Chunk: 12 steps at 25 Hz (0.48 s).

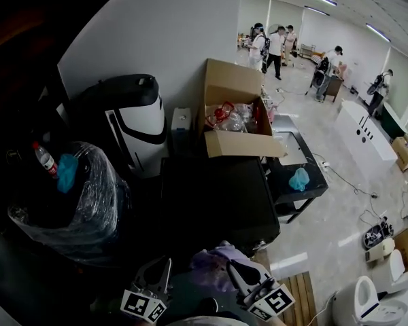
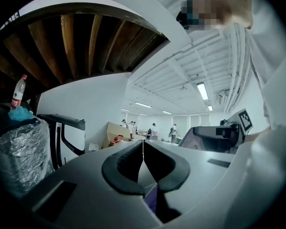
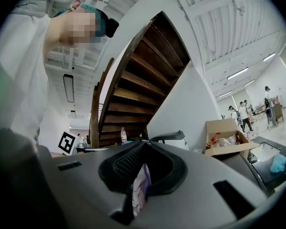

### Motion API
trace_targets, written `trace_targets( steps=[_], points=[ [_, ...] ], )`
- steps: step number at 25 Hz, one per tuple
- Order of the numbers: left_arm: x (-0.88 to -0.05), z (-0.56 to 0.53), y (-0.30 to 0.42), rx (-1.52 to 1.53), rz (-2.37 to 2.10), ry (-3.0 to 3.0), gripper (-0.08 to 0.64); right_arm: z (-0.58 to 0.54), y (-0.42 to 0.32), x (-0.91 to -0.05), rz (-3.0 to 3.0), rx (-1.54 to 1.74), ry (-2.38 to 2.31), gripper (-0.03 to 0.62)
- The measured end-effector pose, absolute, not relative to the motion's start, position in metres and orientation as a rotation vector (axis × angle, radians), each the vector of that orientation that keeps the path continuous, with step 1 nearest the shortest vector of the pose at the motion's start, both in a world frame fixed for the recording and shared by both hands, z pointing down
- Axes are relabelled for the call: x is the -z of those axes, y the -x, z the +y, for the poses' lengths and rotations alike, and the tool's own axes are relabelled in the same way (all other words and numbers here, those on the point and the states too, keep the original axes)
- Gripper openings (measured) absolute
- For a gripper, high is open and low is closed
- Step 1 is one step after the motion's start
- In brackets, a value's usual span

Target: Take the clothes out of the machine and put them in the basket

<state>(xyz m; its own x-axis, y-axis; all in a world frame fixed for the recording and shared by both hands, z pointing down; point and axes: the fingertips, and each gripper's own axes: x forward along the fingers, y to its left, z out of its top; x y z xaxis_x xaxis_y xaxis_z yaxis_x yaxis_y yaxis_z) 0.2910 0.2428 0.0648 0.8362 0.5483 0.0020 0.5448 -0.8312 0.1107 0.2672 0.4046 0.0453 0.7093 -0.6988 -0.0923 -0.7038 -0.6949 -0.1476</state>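
A lilac and white garment (image 1: 214,258) hangs between my two grippers at the bottom of the head view. My right gripper (image 1: 235,267) is shut on it, and a fold of the cloth (image 3: 141,190) shows between its dark pads in the right gripper view (image 3: 144,144). My left gripper (image 1: 156,265) is shut too: its tips meet (image 2: 143,142), with purple cloth (image 2: 151,202) caught low between the jaws. Both grippers point level, side by side. A black boxy unit (image 1: 217,195) stands just beyond them. No basket is plainly in view.
A dark bin wrapped in clear plastic (image 1: 75,202), with a bottle (image 1: 45,159) on top, stands at the left. Behind it is a white and black machine (image 1: 132,117). An open cardboard box (image 1: 234,124) sits on a low black table (image 1: 302,189). Several people stand at the far end of the room.
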Motion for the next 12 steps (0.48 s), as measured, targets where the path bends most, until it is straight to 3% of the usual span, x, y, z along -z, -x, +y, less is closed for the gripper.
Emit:
trace_targets(
  steps=[12],
  points=[
    [-0.057, 0.225, -0.284, -0.006, 0.672, -2.959, 0.021, 0.382, -0.277, -0.033, 1.334, -0.081, 2.628, 0.011]
  ],
)
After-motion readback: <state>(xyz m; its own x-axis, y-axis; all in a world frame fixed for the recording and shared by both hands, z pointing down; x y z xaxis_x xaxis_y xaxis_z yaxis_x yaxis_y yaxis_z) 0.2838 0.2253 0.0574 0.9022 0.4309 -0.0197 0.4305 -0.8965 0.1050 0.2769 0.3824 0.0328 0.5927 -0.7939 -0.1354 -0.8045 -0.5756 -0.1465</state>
